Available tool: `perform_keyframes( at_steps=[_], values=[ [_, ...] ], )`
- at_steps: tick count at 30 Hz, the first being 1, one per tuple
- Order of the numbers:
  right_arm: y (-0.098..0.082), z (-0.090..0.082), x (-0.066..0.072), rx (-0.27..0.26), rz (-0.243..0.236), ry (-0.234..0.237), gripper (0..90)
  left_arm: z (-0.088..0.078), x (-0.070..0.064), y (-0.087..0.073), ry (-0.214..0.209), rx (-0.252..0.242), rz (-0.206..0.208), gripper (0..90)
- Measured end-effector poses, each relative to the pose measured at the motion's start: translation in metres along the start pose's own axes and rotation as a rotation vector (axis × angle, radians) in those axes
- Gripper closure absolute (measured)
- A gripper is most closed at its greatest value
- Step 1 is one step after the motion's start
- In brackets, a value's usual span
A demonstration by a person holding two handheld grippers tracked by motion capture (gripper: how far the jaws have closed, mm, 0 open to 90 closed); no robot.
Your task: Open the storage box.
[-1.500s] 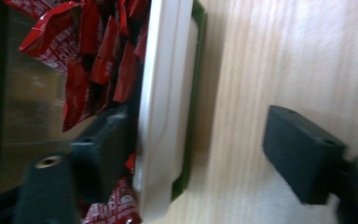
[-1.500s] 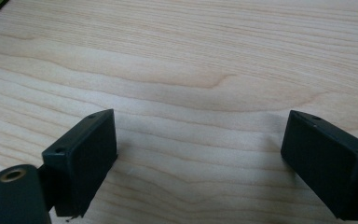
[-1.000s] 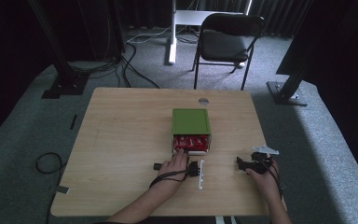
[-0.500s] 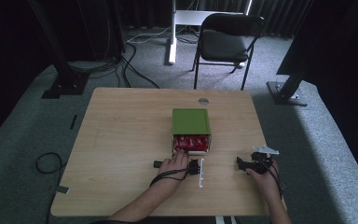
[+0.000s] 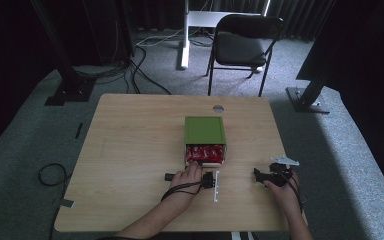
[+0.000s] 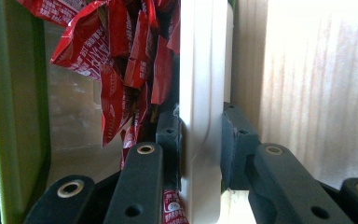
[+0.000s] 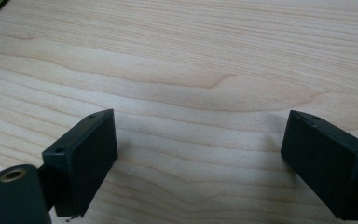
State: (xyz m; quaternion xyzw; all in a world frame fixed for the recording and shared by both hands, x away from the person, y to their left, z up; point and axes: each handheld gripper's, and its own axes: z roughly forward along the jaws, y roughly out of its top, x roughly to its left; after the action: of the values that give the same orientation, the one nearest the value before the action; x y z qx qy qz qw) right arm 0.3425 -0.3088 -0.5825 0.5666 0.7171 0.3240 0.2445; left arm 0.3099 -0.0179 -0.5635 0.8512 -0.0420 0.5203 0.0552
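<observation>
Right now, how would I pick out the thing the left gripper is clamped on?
Start at the wooden table, then find the green box near its middle. From the box's near end a cream drawer front sticks out toward the person. It is the pale panel between the green shell and the red packets, pinched by the left gripper.

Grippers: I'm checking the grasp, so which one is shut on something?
The left gripper, clamped on the drawer's cream front wall; the right gripper stands open over bare table.

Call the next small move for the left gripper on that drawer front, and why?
Probably pull the drawer front slowly toward the person: the left gripper is shut on it, and the red packets sit only partly exposed under the green box.
</observation>
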Motion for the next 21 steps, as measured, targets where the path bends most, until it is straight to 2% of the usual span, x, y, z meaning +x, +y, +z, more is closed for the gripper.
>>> perform_keyframes(
  at_steps=[5, 21],
  values=[
    [0.0, 0.0, 0.0, 0.0, 0.0, 0.0, 10.0, -0.005, -0.004, 0.0, 0.008, -0.002, 0.012, 73.9],
    [0.0, 0.0, 0.0, 0.0, -0.001, 0.0, 10.0, -0.028, -0.013, 0.005, -0.033, -0.012, 0.018, 73.9]
  ],
)
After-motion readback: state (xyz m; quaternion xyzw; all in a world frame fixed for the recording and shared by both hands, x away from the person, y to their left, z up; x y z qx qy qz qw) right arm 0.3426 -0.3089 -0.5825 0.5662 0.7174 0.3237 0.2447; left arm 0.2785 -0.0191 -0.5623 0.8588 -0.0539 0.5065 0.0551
